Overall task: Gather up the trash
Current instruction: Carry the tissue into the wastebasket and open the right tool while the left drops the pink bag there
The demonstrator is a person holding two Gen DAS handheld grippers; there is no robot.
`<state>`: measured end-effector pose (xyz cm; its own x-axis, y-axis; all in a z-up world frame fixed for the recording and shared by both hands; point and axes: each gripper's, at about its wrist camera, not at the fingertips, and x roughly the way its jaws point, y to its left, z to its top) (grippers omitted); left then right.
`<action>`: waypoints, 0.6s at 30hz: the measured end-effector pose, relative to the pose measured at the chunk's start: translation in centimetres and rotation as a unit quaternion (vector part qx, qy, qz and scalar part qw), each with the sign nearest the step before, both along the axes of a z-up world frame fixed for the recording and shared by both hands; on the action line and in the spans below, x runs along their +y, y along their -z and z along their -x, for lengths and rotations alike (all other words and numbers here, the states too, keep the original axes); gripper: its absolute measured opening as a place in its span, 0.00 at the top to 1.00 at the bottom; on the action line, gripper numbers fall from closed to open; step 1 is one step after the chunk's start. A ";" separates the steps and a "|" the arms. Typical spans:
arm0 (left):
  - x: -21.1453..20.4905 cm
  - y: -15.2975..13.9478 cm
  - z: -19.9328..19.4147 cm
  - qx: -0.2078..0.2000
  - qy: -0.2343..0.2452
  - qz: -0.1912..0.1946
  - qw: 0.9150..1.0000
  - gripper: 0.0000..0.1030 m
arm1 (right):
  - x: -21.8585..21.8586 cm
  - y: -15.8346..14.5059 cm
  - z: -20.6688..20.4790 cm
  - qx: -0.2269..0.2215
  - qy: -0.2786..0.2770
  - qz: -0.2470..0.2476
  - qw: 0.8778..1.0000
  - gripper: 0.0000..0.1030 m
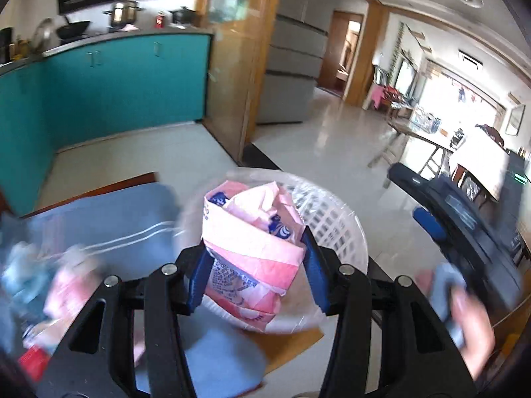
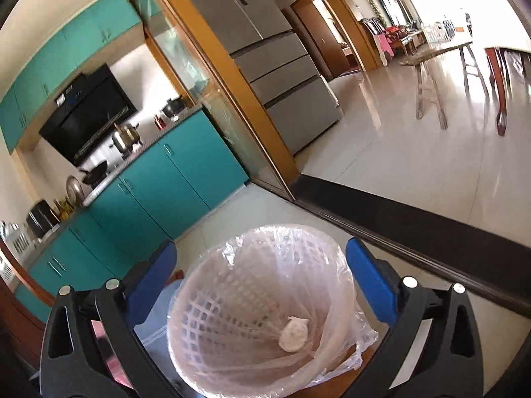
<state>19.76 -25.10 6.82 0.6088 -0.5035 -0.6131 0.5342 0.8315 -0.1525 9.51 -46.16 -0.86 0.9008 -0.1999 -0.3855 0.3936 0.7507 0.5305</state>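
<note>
Teal kitchen cabinets point(image 2: 186, 165) line the far wall. Above a white lined basket point(image 2: 232, 301), the left gripper point(image 1: 255, 270) clenches a crumpled pink wrapper point(image 1: 252, 232). The right gripper point(image 2: 265, 285) gapes released over the basket, where a white wad point(image 2: 293, 333) lies.

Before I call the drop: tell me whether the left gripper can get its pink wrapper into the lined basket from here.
Probably yes. The left gripper holds the crumpled pink wrapper in line with the white basket, whose mouth is uncovered, with only a white wad inside. The right gripper is open and empty.
</note>
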 end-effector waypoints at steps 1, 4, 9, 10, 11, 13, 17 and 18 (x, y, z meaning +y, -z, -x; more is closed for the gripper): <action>-1.5 0.5 -0.9 0.005 0.011 0.000 1.000 0.47 | 0.0 0.0 0.2 -0.005 0.001 0.000 1.000 0.03; -3.8 2.3 -3.5 0.023 0.016 0.016 0.999 0.15 | -0.3 0.0 0.3 -0.010 -0.008 -0.009 1.000 0.03; -0.7 3.8 -3.0 0.033 0.003 0.015 0.999 0.12 | 1.6 -0.4 -0.4 -0.008 -0.040 -0.012 0.999 0.03; 1.0 3.6 -2.3 0.026 -0.001 0.010 1.000 0.12 | 2.2 -0.7 -0.3 -0.008 -0.051 -0.004 0.999 0.03; 3.0 3.2 -1.0 0.012 -0.010 0.001 1.000 0.11 | 3.0 -1.0 -0.2 -0.009 -0.059 0.008 0.998 0.03; 6.5 2.1 1.8 -0.028 -0.035 -0.013 0.999 0.10 | 5.2 -1.8 0.1 -0.013 -0.082 0.039 0.996 0.03; 14.5 0.3 7.7 -0.098 -0.112 -0.003 0.989 0.03 | 10.2 -2.4 0.6 -0.006 -0.139 0.105 0.985 0.03; 16.1 0.3 8.6 -0.096 -0.126 0.004 0.987 0.03 | 11.6 -2.5 0.8 -0.007 -0.155 0.120 0.981 0.03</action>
<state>11.18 -8.98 6.54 0.8199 -0.3255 -0.4710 0.3300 0.9409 -0.0758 8.68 -34.53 1.66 0.9377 0.0002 -0.3475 0.1211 0.9371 0.3273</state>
